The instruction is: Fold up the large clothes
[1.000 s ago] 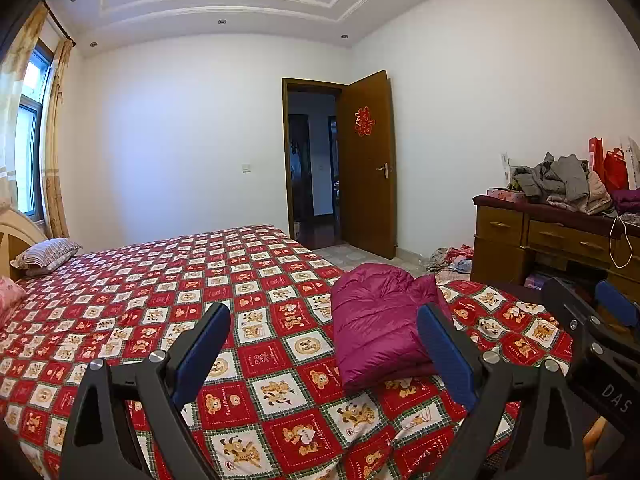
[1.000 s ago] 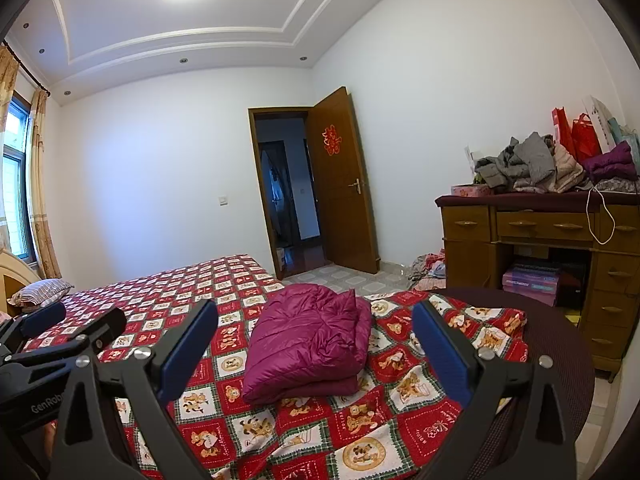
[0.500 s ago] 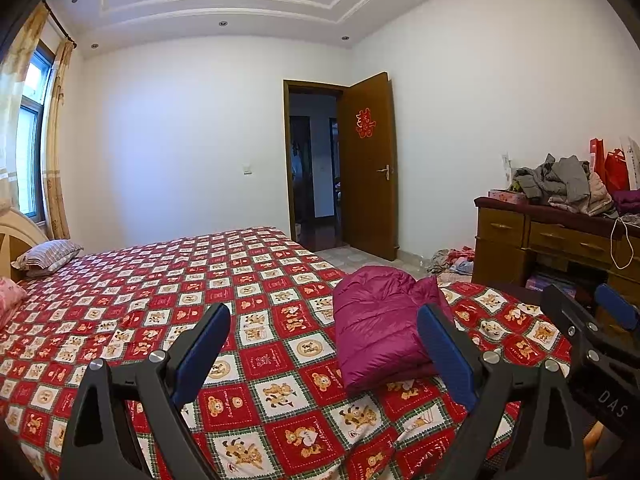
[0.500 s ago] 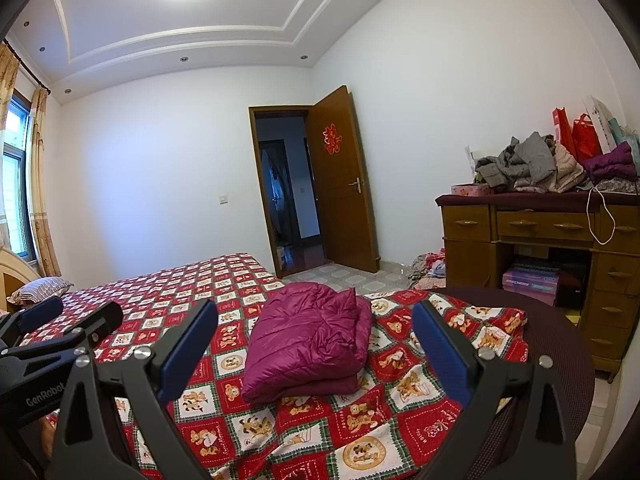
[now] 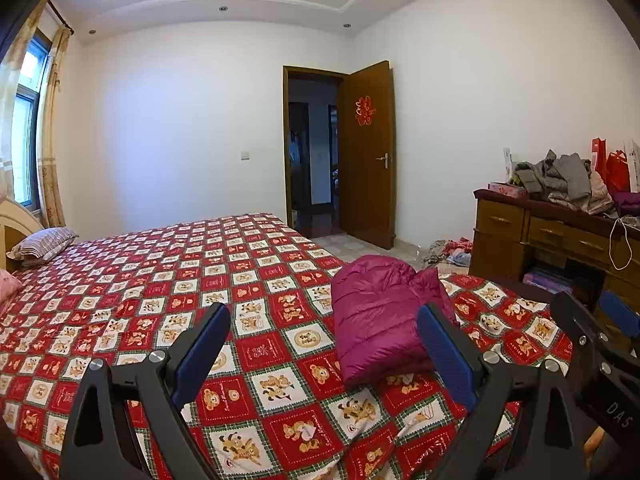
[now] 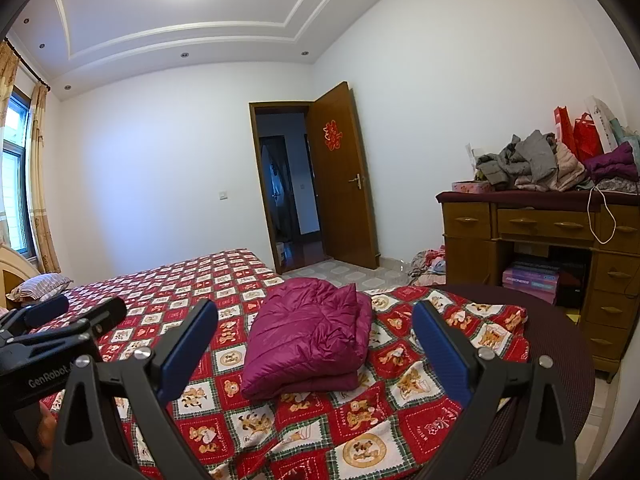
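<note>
A magenta puffer jacket lies folded in a compact stack on the red bear-patterned bedspread, near the bed's foot corner; it also shows in the right wrist view. My left gripper is open and empty, held above the bed short of the jacket. My right gripper is open and empty, also short of the jacket. Each gripper shows at the edge of the other's view: the right one and the left one.
A wooden desk piled with clothes and bags stands at the right. Loose clothes lie on the floor by the open door. A pillow lies at the head of the bed.
Both grippers have drifted very slightly; the scene sits a touch lower in the left wrist view. The jacket has not moved and both grippers stay open.
</note>
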`<action>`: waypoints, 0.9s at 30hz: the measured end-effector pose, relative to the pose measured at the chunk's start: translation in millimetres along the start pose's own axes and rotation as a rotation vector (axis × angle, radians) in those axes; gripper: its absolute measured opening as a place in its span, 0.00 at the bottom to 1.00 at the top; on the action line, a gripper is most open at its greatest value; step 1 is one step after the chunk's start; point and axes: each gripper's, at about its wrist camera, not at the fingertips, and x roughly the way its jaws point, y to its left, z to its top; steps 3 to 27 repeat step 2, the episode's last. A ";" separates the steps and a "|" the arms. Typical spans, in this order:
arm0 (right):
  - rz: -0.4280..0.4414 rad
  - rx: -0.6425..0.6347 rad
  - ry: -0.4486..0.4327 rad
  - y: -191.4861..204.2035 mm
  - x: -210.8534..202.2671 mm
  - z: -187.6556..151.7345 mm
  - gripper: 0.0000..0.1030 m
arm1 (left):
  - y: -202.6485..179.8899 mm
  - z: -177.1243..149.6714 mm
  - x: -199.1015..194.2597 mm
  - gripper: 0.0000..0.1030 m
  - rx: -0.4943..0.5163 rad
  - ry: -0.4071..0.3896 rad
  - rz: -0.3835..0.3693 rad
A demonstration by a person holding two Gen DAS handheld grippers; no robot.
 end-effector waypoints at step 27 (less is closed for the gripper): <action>0.000 0.000 0.004 -0.4 0.9 -0.3 0.97 | 0.3 -0.2 1.2 0.92 0.007 0.004 0.010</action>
